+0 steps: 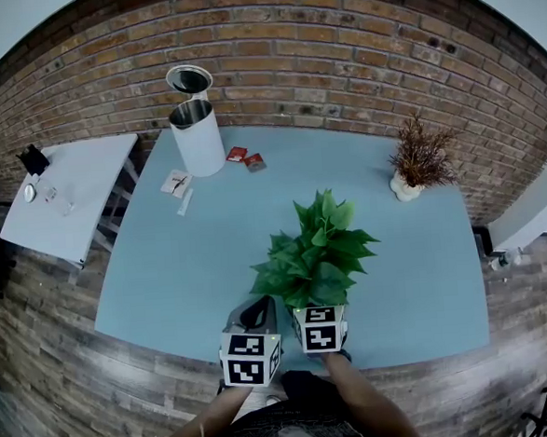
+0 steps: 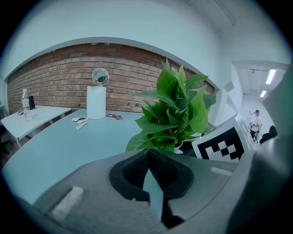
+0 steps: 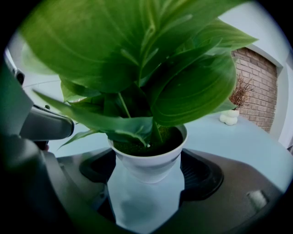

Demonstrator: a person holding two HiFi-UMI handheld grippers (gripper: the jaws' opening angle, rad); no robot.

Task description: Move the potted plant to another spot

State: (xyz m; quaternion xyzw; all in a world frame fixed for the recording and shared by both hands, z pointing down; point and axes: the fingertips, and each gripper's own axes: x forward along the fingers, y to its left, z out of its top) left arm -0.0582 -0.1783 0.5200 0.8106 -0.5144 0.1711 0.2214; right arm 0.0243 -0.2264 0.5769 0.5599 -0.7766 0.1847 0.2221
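A leafy green potted plant (image 1: 313,252) stands in a white pot (image 3: 149,162) near the front edge of the light blue table (image 1: 165,267). My right gripper (image 1: 318,306) reaches in under the leaves. In the right gripper view its jaws press the pot's two sides, so the right gripper (image 3: 147,165) is shut on the pot. Whether the pot's base touches the table I cannot tell. My left gripper (image 1: 259,307) sits just left of the plant with its jaws together and nothing in them. In the left gripper view the left gripper (image 2: 147,154) is shut, with the plant (image 2: 176,109) to its right.
A white bin (image 1: 198,134) with its lid up stands at the table's far side, with small packets (image 1: 246,157) and paper slips (image 1: 178,184) beside it. A dried plant in a white vase (image 1: 417,161) is at far right. A white side table (image 1: 66,195) stands left.
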